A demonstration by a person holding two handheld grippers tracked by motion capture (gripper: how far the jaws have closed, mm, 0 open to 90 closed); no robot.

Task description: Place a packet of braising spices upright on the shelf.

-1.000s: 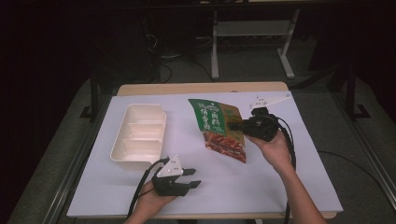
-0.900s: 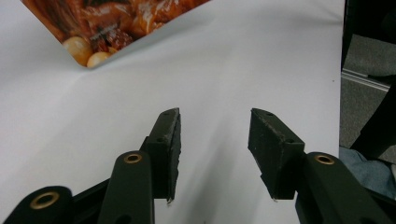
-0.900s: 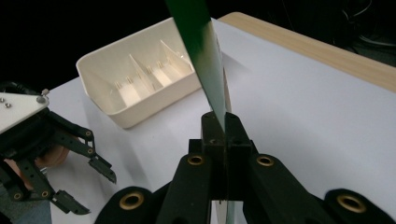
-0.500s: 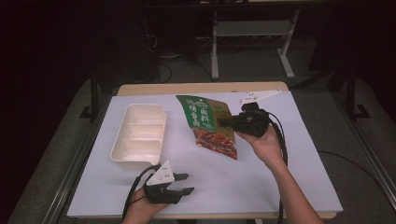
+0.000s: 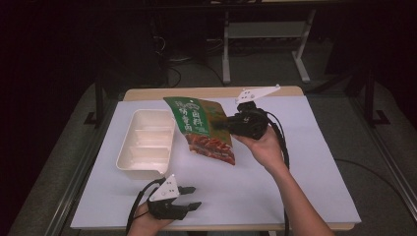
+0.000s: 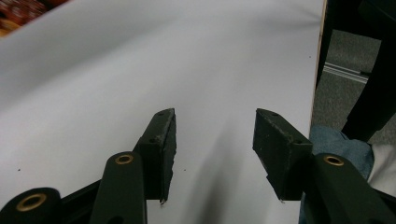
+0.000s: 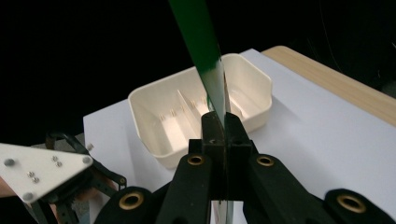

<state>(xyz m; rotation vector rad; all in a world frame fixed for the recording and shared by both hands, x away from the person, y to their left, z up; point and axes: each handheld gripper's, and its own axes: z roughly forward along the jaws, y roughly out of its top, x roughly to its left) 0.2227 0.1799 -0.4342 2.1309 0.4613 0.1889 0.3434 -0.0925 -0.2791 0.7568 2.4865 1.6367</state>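
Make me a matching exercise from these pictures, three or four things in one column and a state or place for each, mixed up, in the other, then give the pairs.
1. green snack pouch
2. white divided tray
3. left gripper
4. right gripper

a. open, near the table's front edge
b. lifted, pinched at one edge
c. shut on something
d. resting on the table, left of centre

Pairs: 1-b, 2-d, 3-a, 4-c

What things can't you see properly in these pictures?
- Writing on the green packet: too small and blurred in the high view; edge-on in the right gripper view.
- Part of the white tray: the packet and the right gripper cover it in the right gripper view.
- Room behind the table: too dark.
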